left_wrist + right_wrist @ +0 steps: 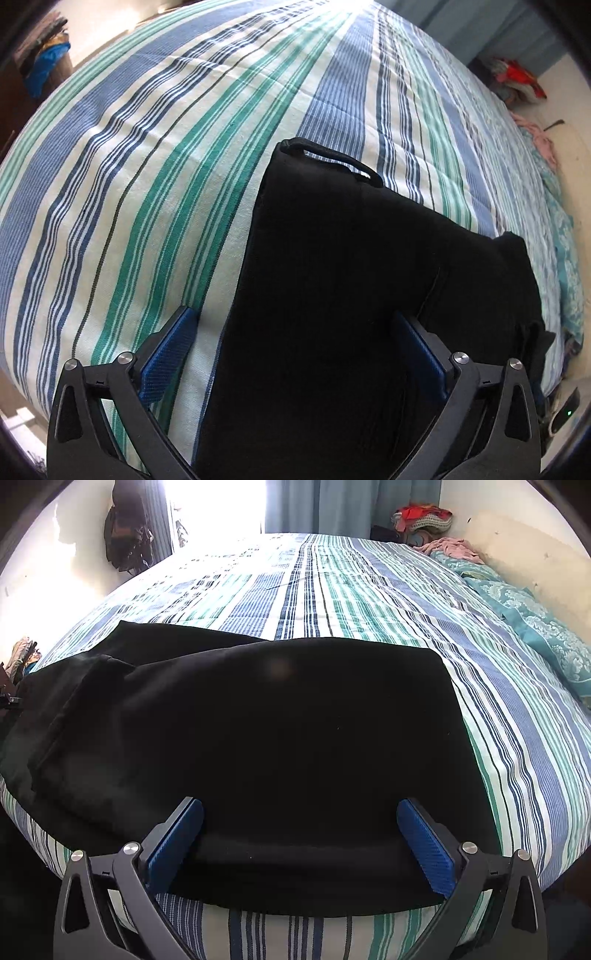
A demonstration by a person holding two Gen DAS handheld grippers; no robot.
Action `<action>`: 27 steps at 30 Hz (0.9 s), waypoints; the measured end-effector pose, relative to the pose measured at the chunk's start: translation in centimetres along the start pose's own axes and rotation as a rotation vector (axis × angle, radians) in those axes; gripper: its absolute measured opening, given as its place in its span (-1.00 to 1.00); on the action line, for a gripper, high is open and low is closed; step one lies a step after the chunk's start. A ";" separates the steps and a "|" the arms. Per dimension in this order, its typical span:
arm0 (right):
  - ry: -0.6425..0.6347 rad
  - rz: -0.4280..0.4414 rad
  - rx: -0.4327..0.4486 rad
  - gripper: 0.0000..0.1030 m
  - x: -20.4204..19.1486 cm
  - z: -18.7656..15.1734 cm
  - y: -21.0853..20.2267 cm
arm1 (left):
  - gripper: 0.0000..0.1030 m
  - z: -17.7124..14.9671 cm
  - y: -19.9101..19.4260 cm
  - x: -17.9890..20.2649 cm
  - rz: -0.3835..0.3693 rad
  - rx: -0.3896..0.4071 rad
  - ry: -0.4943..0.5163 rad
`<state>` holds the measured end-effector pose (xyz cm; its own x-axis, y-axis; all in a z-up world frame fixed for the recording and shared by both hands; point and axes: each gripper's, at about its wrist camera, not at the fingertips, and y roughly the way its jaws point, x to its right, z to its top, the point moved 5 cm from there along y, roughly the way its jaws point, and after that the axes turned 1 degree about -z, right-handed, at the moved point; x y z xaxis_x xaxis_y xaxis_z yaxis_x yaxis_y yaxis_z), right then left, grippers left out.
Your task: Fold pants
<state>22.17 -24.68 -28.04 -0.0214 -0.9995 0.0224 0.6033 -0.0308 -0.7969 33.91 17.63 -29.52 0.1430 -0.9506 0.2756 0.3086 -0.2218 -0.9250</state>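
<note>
Left wrist view: the left gripper (295, 343) stands wide open, gripping nothing, its blue pads (168, 354) straddling the black pants (351, 295) on the striped bedspread (147, 184).

Right wrist view: the right gripper (300, 834) is likewise spread wide, empty, over the pants (277, 731) at the bedspread's (480, 664) near edge.

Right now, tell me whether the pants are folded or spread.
Folded: the black pants lie doubled on the striped bedspread, layered edges showing.

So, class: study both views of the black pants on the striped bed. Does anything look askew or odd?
Yes. The black pants are not squared up: in the right wrist view a lower layer sticks out at the far left beyond the top layer's edge. Both grippers are open.
</note>
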 end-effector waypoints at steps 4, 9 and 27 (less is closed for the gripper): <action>0.001 0.001 -0.003 1.00 -0.1 0.1 0.0 | 0.92 -0.2 -0.1 0.0 -0.041 -0.083 -0.024; 0.000 0.005 -0.020 1.00 0.0 0.3 0.0 | -0.39 -1.4 -2.5 1.2 -0.069 -0.041 -0.017; 0.209 0.093 0.141 1.00 5.4 2.9 -5.4 | -0.65 -2.6 -15.3 21.3 -0.316 0.094 0.094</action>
<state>21.13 -29.88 -21.90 -0.1161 -0.9761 -0.1836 0.7155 0.0460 -0.6971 29.83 0.20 -10.19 -0.0593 -0.8549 0.5154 0.4095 -0.4917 -0.7685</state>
